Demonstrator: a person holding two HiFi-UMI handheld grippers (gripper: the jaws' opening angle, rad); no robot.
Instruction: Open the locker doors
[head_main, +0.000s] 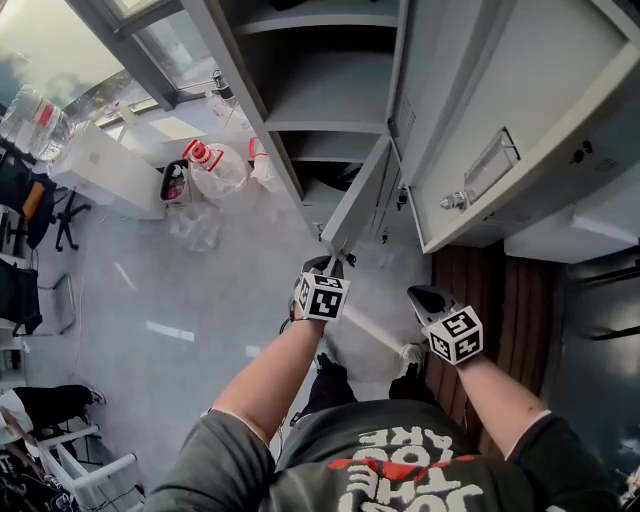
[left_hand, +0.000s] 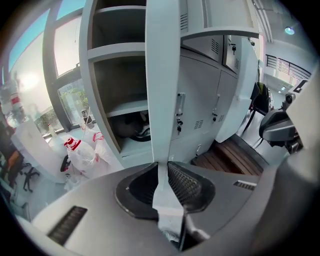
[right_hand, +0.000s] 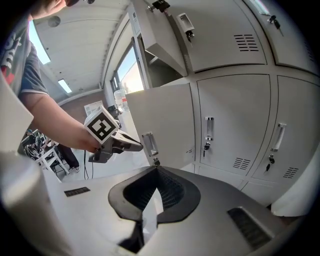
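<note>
Daylight pours from the window (head_main: 165, 45) at upper left of the head view, glaring on the floor (head_main: 150, 330). The locker (head_main: 320, 110) recesses sit in shadow. Both gripper views bulge fisheye, with black corners and soft foregrounds.

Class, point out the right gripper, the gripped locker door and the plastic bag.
right gripper (head_main: 421, 297), head view, jaw tips.
locker door (head_main: 360, 200), head view, panel middle.
plastic bag (head_main: 222, 170), head view, white body.
</note>
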